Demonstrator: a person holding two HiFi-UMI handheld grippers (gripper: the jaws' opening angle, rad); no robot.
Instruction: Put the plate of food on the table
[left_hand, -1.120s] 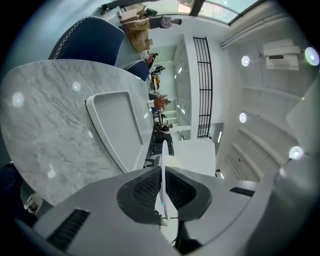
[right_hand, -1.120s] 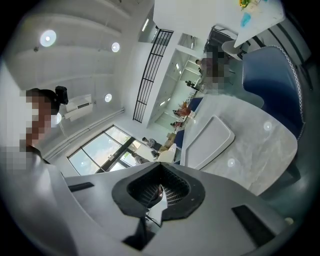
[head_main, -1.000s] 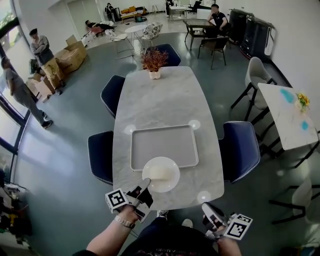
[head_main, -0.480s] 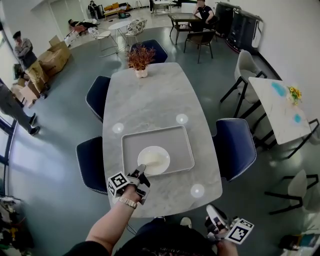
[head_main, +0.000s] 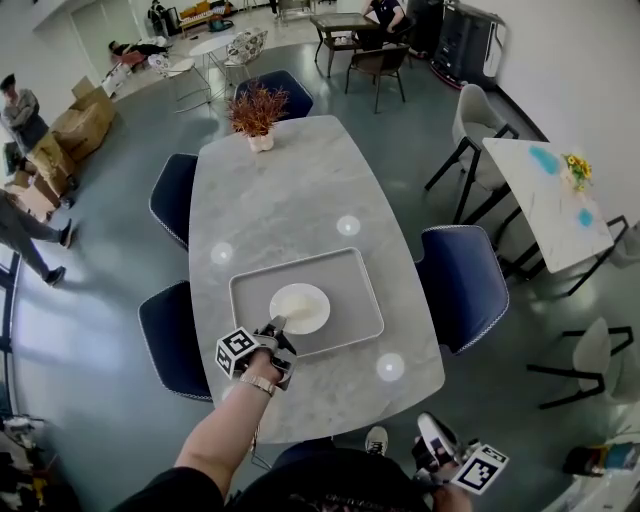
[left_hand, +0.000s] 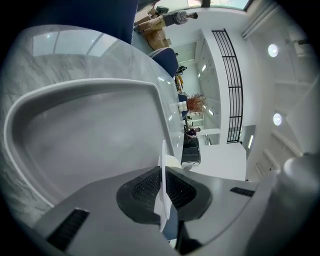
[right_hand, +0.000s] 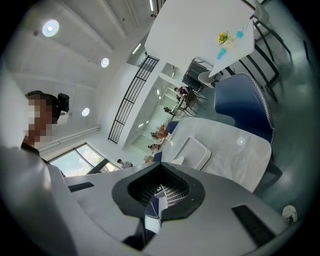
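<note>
A white plate (head_main: 299, 307) with pale food lies in the middle of a grey tray (head_main: 350, 270) on the marble table (head_main: 290, 190). My left gripper (head_main: 274, 328) is shut on the plate's near-left rim. In the left gripper view the rim (left_hand: 163, 170) shows edge-on between the pads, above the tray (left_hand: 90, 130). My right gripper (head_main: 430, 436) hangs low at the bottom right, off the table's near edge, its jaws together with nothing in them. Its own view looks across the table (right_hand: 225, 150) at the tray (right_hand: 192, 151).
A potted dry plant (head_main: 257, 112) stands at the table's far end. Blue chairs flank the table at the right (head_main: 462, 285) and left (head_main: 172, 335). A second white table (head_main: 545, 200) stands to the right. People stand far off at the left.
My left gripper has carried the plate forward from the tray's near edge to the tray's middle. The right gripper has stayed low at the bottom right.
</note>
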